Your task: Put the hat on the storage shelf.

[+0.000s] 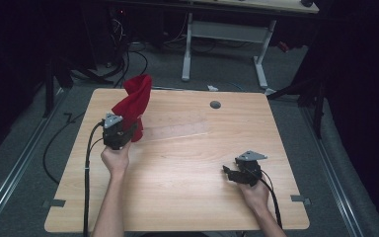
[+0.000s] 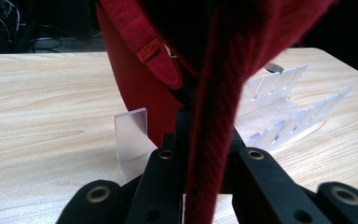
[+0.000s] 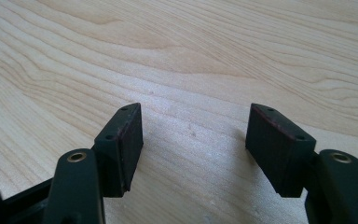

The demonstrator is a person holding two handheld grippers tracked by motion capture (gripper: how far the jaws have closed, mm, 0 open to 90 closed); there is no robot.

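Left gripper point(image 1: 123, 132) over the left part of the light wooden table point(image 1: 187, 197), fingers point(image 2: 168, 186) clenched on a red cloth point(image 1: 134, 101); cloth stands bunched upward above the gripper, off the tabletop in the high view; in the left gripper view its folds hang close before the camera, a small stitched label on one hem. Clear plastic slotted rack point(image 2: 284, 116) lies on the table just beyond the cloth, toward the table's middle; faint in the high view. Right gripper point(image 1: 234, 173) low over the right near part of the table, well apart from the cloth; fingers point(image 3: 123, 144) spread wide, nothing between them, bare wood below. Small round grey grommet point(image 1: 215, 104) near the far edge.
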